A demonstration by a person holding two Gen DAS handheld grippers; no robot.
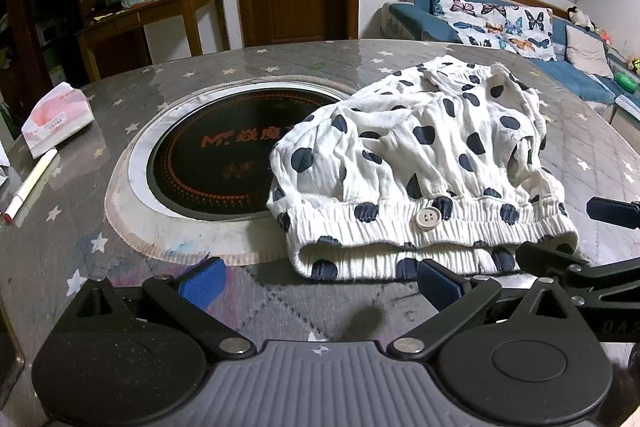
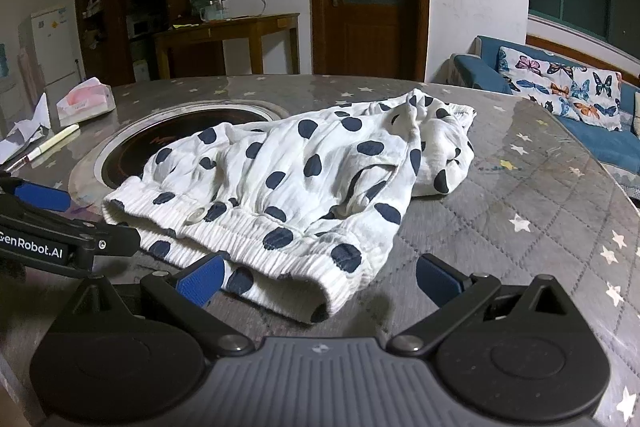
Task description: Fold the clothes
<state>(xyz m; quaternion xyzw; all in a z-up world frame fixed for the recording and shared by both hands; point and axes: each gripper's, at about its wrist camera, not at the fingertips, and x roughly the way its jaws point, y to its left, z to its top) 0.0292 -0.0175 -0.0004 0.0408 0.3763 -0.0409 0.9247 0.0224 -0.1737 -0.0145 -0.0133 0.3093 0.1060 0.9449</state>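
Observation:
White shorts with dark blue dots (image 1: 420, 155) lie crumpled on the grey star-patterned table (image 1: 80, 227), the elastic waistband with a white button (image 1: 428, 217) facing me. My left gripper (image 1: 320, 281) is open, just short of the waistband's left end, touching nothing. In the right wrist view the shorts (image 2: 304, 179) lie ahead, and my right gripper (image 2: 318, 281) is open with the waistband's right corner between its blue fingers (image 2: 202, 283). The other gripper shows at the left edge of the right wrist view (image 2: 60, 231).
A round black induction hob (image 1: 224, 155) is set in the table, partly under the shorts. A tissue pack (image 1: 56, 119) and a pen (image 1: 30, 187) lie at the left. A blue sofa (image 1: 560, 39) stands to the right, a wooden door behind.

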